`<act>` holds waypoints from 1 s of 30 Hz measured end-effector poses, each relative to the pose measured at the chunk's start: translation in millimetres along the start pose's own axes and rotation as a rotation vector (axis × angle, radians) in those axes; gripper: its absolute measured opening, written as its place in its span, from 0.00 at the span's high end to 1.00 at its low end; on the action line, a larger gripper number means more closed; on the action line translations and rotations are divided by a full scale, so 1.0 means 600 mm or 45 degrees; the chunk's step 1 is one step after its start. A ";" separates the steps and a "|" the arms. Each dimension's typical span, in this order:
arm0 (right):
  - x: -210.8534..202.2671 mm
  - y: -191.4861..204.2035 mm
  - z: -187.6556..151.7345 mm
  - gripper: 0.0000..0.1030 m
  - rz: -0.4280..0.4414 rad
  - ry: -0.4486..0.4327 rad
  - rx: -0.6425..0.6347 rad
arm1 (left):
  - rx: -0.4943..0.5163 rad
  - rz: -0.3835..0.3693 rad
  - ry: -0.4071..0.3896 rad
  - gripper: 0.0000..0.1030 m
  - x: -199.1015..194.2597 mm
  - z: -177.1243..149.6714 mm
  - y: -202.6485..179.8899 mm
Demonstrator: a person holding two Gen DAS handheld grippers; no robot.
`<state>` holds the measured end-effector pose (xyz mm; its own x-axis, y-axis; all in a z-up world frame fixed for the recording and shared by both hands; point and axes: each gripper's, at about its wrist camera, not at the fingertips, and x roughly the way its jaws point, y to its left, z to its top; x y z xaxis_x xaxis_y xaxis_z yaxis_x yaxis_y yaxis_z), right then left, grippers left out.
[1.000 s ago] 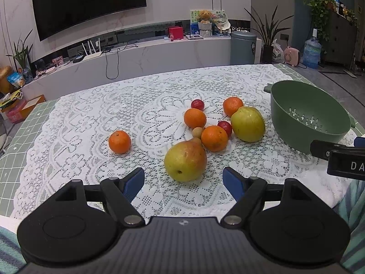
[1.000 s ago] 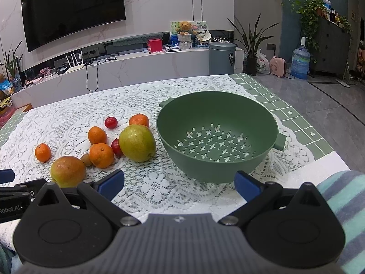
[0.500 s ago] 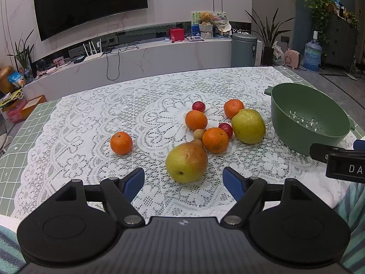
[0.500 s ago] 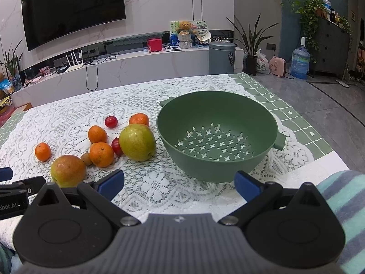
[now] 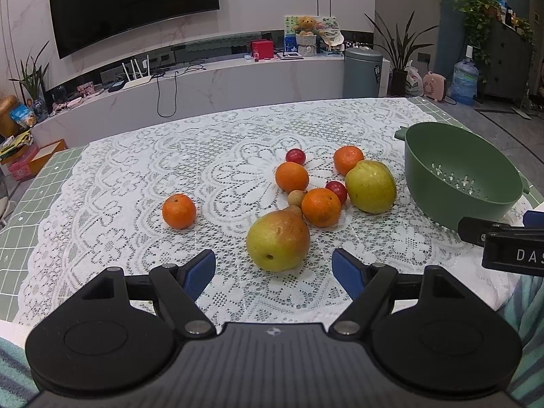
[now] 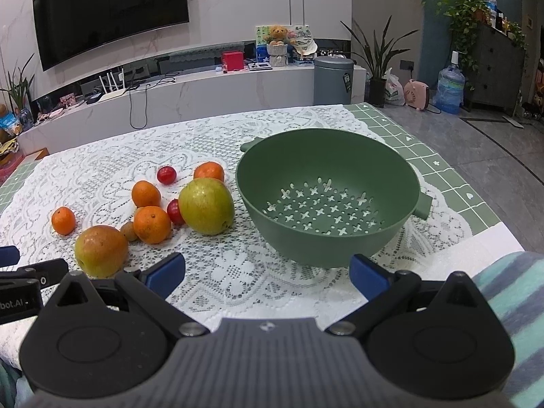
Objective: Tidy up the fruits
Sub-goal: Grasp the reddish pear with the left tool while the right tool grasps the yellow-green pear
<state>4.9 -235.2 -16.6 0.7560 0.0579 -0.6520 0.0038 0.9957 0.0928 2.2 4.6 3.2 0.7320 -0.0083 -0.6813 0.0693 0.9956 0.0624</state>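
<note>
Fruit lies loose on a white lace tablecloth (image 5: 136,183). Nearest my left gripper (image 5: 273,270) is a green-red pear (image 5: 278,240), just beyond its open blue fingertips. Behind it sit several oranges, among them one apart at the left (image 5: 179,211), two red plums (image 5: 295,156), a small brown fruit (image 5: 295,198) and a yellow-green pear (image 5: 370,186). An empty green colander (image 6: 326,197) stands at the right. My right gripper (image 6: 267,273) is open with nothing in it, low before the colander's near wall.
The table's near edge lies just under both grippers, and its right edge (image 6: 476,190) falls off to a grey floor. A striped sleeve (image 6: 510,292) shows at the right. A TV console (image 5: 204,78) and bin (image 5: 362,71) stand far behind.
My left gripper has drawn back and up slightly, so the fruit sits a little farther off. The right gripper has barely moved. No fruit has shifted.
</note>
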 end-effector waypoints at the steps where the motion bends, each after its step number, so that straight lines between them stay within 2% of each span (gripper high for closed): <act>1: 0.000 0.001 -0.001 0.04 0.028 -0.005 -0.004 | -0.001 -0.012 0.001 0.13 0.002 0.000 0.001; 5: -0.005 0.008 -0.005 0.04 0.136 -0.049 -0.041 | -0.029 -0.053 0.006 0.18 0.008 -0.001 0.009; 9: -0.010 0.037 -0.013 0.04 0.177 -0.131 -0.178 | -0.032 -0.068 0.010 0.20 0.014 -0.001 0.015; 11: -0.007 0.051 -0.015 0.05 0.179 -0.156 -0.249 | -0.039 -0.067 0.003 0.20 0.016 -0.003 0.018; 14: 0.003 0.072 -0.016 0.16 0.176 -0.184 -0.354 | -0.033 -0.055 0.005 0.20 0.024 -0.004 0.021; 16: 0.012 0.083 -0.017 0.16 0.174 -0.201 -0.402 | -0.031 -0.085 0.022 0.20 0.033 -0.002 0.024; 18: 0.023 0.092 -0.016 0.22 0.189 -0.200 -0.443 | -0.026 -0.077 0.043 0.22 0.044 -0.001 0.025; 21: 0.042 0.105 -0.016 0.27 0.197 -0.183 -0.495 | -0.010 -0.053 0.037 0.30 0.053 0.000 0.026; 26: 0.072 0.117 -0.015 0.32 0.183 -0.168 -0.545 | 0.022 -0.020 0.020 0.31 0.070 0.004 0.027; 30: 0.091 0.126 -0.022 0.38 0.140 -0.201 -0.653 | -0.002 -0.092 0.008 0.27 0.082 0.007 0.034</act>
<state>37.9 -155.8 -55.3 0.8233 0.1915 -0.5343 -0.3706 0.8943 -0.2506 42.3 24.1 -26.1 0.7207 -0.0797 -0.6886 0.1208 0.9926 0.0115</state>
